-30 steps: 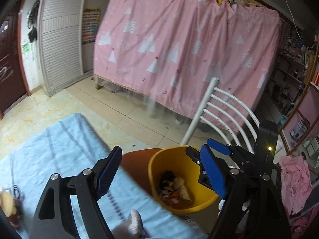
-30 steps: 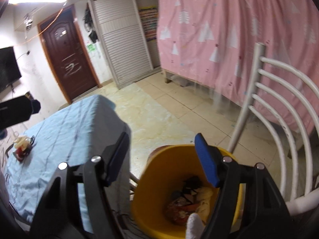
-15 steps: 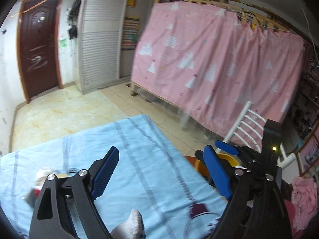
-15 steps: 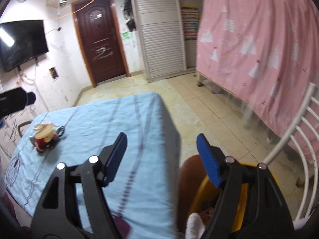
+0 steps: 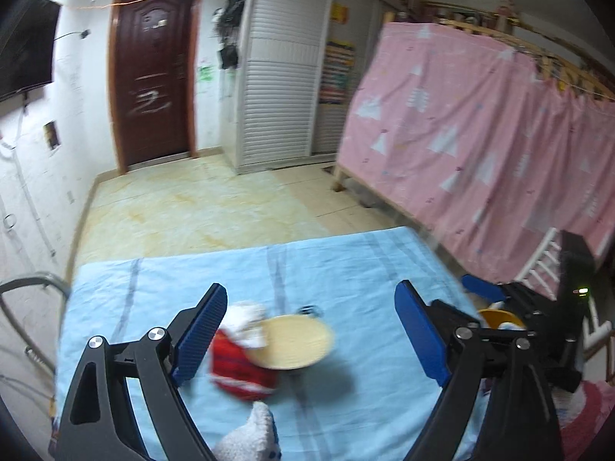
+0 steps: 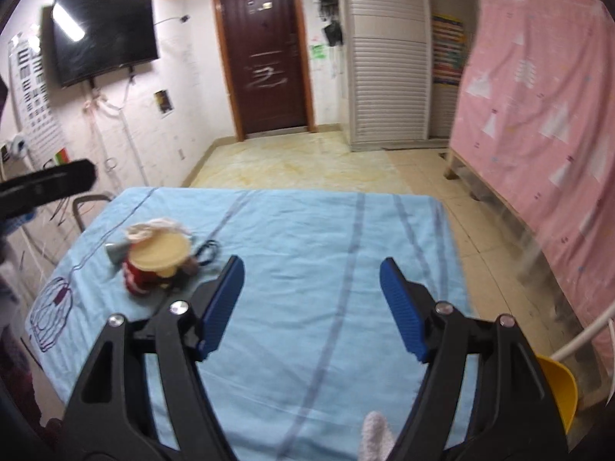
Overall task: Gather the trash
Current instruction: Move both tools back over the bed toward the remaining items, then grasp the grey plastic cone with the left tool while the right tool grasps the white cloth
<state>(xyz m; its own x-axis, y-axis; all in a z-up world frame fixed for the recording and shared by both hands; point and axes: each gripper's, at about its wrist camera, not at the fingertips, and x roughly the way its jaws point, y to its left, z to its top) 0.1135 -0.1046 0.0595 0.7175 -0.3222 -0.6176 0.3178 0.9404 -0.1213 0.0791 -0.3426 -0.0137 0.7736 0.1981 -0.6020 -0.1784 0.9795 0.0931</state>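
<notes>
A red cup (image 5: 240,365) with a tan round lid (image 5: 292,342) and a white crumpled tissue (image 5: 246,317) lie in a small pile on the blue-clothed table (image 5: 346,269). My left gripper (image 5: 310,303) hangs over that pile, its jaws opening, nothing between the pads. The right wrist view shows the same red cup (image 6: 140,276) and lid (image 6: 159,251) at the table's (image 6: 307,223) left side, left of my right gripper (image 6: 312,269), which is open and holds nothing. The yellow bin (image 6: 557,388) stands low beside the table's right edge; its rim (image 5: 499,317) shows behind the right gripper's body.
A dark cable (image 6: 207,249) lies next to the pile. A white chair (image 5: 546,265) stands by the bin, with a pink curtained bed (image 5: 480,134) behind it. A grey chair back (image 5: 34,284) is at the table's left. A TV (image 6: 103,34) hangs on the left wall.
Both views have swung left, from over the yellow bin to over the table. The red cup pile has come from the edge into the middle of the left view. Both jaws stand slightly wider.
</notes>
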